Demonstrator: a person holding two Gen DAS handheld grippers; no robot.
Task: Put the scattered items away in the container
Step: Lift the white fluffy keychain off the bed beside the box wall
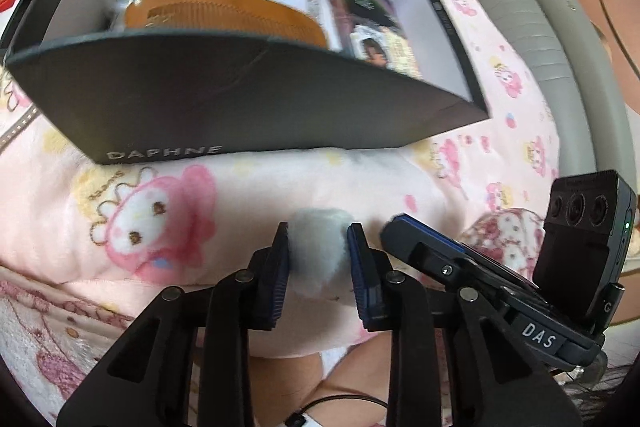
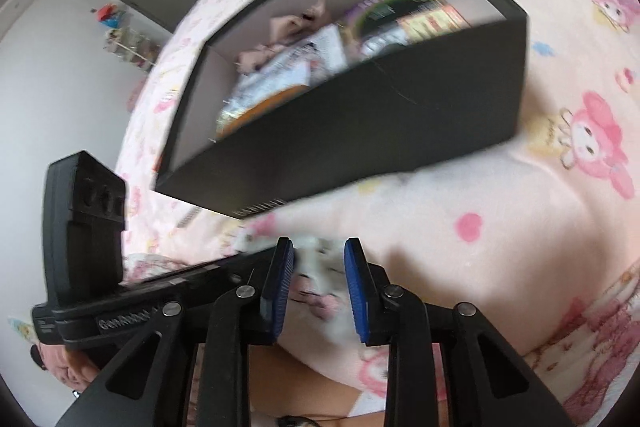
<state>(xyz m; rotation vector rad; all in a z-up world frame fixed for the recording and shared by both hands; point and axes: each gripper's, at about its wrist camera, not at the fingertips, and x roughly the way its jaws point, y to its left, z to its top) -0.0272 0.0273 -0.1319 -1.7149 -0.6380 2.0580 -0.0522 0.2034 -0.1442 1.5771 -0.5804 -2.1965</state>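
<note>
- Item: white pompom (image 1: 320, 251), fluffy, very light, soft; it squashes under pressure (no breakage risk, I judge).
- Location: pinched in my left claw (image 1: 319, 251) above the pink blanket (image 1: 160, 211), just short of the black box (image 1: 240, 95).
- Hold: across the middle, gently; fluff may slip.
- Right claw (image 2: 319, 267): closed around a small white-and-pink soft thing (image 2: 316, 279) (too blurred to name).
- Box contents: comb (image 1: 224, 15), booklets.
</note>
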